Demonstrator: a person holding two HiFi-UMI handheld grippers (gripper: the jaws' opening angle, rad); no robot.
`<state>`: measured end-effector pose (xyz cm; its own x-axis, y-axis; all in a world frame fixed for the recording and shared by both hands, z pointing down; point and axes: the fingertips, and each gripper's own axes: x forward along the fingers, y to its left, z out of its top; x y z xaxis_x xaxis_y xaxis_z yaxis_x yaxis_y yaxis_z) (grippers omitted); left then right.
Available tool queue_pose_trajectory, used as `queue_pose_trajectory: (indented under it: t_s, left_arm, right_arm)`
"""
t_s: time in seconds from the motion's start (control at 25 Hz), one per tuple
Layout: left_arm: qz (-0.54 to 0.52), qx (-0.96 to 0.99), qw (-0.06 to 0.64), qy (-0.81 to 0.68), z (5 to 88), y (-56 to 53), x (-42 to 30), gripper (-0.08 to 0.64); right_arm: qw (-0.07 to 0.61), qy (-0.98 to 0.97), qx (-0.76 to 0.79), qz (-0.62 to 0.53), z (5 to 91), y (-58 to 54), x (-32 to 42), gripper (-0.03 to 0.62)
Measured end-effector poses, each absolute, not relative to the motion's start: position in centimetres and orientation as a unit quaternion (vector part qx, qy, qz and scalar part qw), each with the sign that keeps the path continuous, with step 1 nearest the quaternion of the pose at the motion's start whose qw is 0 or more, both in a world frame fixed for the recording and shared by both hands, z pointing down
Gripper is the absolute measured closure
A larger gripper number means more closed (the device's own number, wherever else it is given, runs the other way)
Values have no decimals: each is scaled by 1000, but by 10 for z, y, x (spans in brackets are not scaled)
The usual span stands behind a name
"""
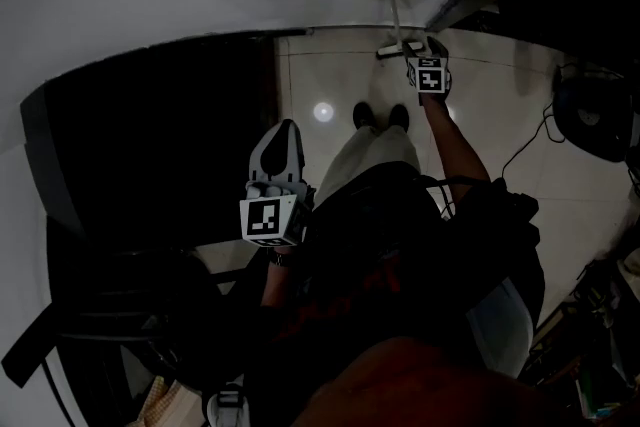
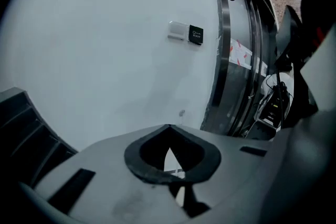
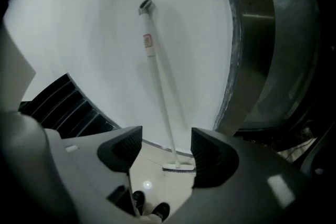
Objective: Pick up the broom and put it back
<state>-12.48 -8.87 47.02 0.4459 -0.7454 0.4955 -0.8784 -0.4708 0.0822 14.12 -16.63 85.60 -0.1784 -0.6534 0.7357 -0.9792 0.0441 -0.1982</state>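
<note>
**A:** What takes up most of the scene?

**B:** A white wall (image 3: 105, 34), with a pale tiled floor (image 1: 480, 115) below it. A brushed-steel door frame (image 3: 252, 34) stands at the wall's right edge. A black slatted panel (image 3: 68, 107) sits low on the left.

**A:** Where is the broom?

**B:** The broom (image 3: 157, 81) leans against the white wall, slightly tilted. Its head rests on the tiles at the foot of the wall, just left of the steel frame.

**A:** Does either tool have hold of it?

**B:** No. The right gripper (image 3: 166, 139) points down toward the broom's head with its jaws spread wide. The lower handle and the head show in the gap between them, but they lie beyond the pads, which press on nothing. From the head view, this gripper is near the broom's head.

**A:** And the other one?

**B:** The left gripper (image 2: 168, 127) is beside the person's body, well apart from the broom. Its jaws meet at the tips and grip nothing.

**A:** Anything smaller?

**B:** The person's black shoes (image 1: 380, 115) stand on the tiles near the broom. A small wall plate (image 2: 187, 33) is fixed to the white wall, left of the steel frame.
</note>
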Motion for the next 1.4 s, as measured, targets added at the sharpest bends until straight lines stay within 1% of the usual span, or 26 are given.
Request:
queue_pose_trajectory:
  t_s: [0.12,0.24,0.56,0.72,0.76,0.84,1.0,1.12,1.28,1.4]
  left_arm:
    - [210,823,179,-496,486,-89,-111,555]
    - [221,814,193,-502,502,-89,-109,555]
    - [240,797,217,-510,526,-90,-112,555]
    - [240,790,224,-518,530,-90,-119,555]
    - [239,788,225,-522,531,-89,-123,555]
    - [231,785,222,-530,529,-87,-132,555]
    - [213,780,217,-547,525,-82,-153,555]
    - [205,780,215,-551,516,-81,-160,555]
    - [184,795,212,-538,501,-84,-163,555]
    - [169,807,219,-523,494,-85,-162,555]
  right_arm:
    - [233,-672,607,354,880,-194,169,302]
    - [242,-673,604,352,898,-217,179,302]
    - [294,-735,531,302,918,-267,127,302]
    - [305,-720,539,314,937,-289,117,336]
    - [305,-714,543,318,939,-291,115,359]
    - [306,-704,559,315,938,-292,117,502]
    - [316,-693,574,302,931,-277,121,505]
    - [323,-694,569,301,926,-240,114,505]
    - [326,-680,575,317,893,-176,110,505]
    - [309,-682,584,315,849,-145,113,505]
